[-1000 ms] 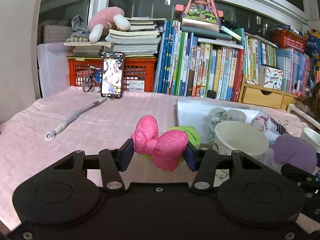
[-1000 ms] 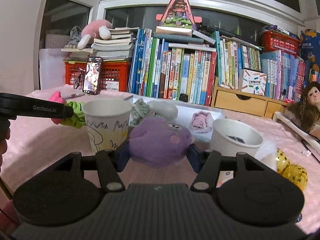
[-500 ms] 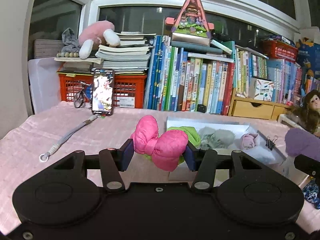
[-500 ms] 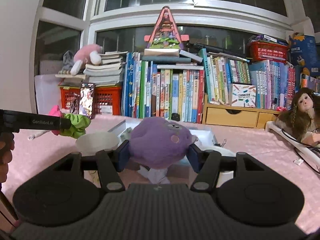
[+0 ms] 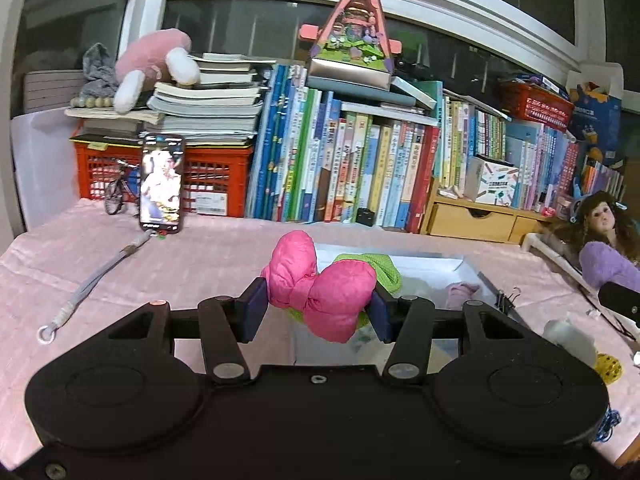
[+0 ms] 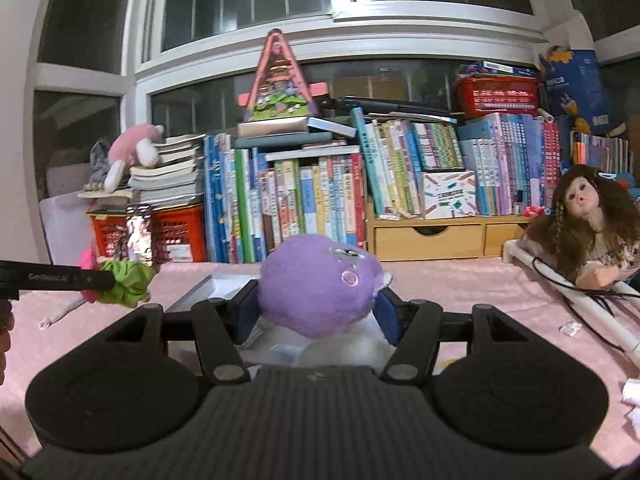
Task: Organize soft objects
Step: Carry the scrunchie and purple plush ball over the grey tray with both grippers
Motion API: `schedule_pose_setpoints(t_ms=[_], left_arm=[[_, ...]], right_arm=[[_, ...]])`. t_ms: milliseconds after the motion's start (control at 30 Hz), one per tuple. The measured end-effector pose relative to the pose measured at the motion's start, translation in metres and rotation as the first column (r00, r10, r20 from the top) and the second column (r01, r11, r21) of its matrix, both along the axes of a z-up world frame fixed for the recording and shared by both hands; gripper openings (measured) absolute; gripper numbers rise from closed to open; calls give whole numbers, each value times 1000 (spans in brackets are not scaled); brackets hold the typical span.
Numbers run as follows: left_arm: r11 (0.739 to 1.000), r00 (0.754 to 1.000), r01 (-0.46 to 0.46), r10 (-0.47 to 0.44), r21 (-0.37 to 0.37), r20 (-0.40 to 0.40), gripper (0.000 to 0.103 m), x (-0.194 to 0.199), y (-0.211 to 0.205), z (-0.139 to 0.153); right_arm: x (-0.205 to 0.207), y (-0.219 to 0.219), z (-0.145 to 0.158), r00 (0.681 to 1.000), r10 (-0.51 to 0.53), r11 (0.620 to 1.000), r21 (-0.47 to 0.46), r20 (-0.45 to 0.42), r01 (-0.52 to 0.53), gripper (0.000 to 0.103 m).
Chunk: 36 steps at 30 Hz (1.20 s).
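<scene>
- Left gripper point(image 5: 318, 308): clenched across a pink padded bow point(image 5: 320, 294), pads pressing its two lobes from either side; green scrunchie point(image 5: 382, 270) bunched behind the bow and carried with it, seemingly caught in the same pinch.
- Held clear of the pink tablecloth point(image 5: 160, 264), above the near edge of the white tray point(image 5: 440, 261); probably kept high so the load passes over the tray wall instead of dragging.
- Right gripper point(image 6: 316, 312): clenched on a purple plush ball point(image 6: 318, 288), squeezed at its widest part; a soft body yields, so a grip across the middle likely guards against slipping.
- Plush ball raised off the table, above a pale tray edge point(image 6: 200, 288) seen beneath and to the left.
- Tray contents: one small pink soft item point(image 5: 460, 292) lying inside; judged to be the collecting place for soft things.
- Left gripper point(image 6: 52, 278) visible from the right camera, well apart from the plush, so no fouling between the two loads.
- Doll point(image 6: 584, 220), books point(image 5: 340, 168) and phone point(image 5: 162, 184) standing at the back, untouched.
- Judgement: both loads in transit, neither yet deposited.
</scene>
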<state>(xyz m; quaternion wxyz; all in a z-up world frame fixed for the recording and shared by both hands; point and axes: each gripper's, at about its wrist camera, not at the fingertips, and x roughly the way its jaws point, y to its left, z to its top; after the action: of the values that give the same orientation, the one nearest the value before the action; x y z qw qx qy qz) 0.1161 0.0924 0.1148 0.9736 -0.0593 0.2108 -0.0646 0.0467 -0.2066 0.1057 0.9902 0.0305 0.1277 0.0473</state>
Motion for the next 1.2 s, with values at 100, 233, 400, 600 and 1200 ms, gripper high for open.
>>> schedule_pose_setpoints(t_ms=[100, 233, 400, 600, 1200], left_arm=[[1000, 1000, 13, -13, 5, -4, 50, 12, -7, 7], [999, 999, 43, -43, 4, -27, 50, 33, -17, 16], [997, 994, 74, -74, 0, -78, 50, 66, -29, 25], [995, 980, 99, -102, -28, -168, 50, 112, -47, 28], [993, 911, 92, -111, -67, -398, 50, 230, -85, -14]], right_arm=[[13, -10, 7, 1000, -6, 1000, -1, -14, 6, 63], [30, -20, 12, 999, -4, 1000, 3, -47, 4, 63], [60, -26, 20, 995, 11, 1000, -11, -95, -12, 63], [108, -30, 29, 977, 56, 998, 29, -207, -51, 63], [243, -10, -16, 830, 104, 994, 73, -549, -76, 63]])
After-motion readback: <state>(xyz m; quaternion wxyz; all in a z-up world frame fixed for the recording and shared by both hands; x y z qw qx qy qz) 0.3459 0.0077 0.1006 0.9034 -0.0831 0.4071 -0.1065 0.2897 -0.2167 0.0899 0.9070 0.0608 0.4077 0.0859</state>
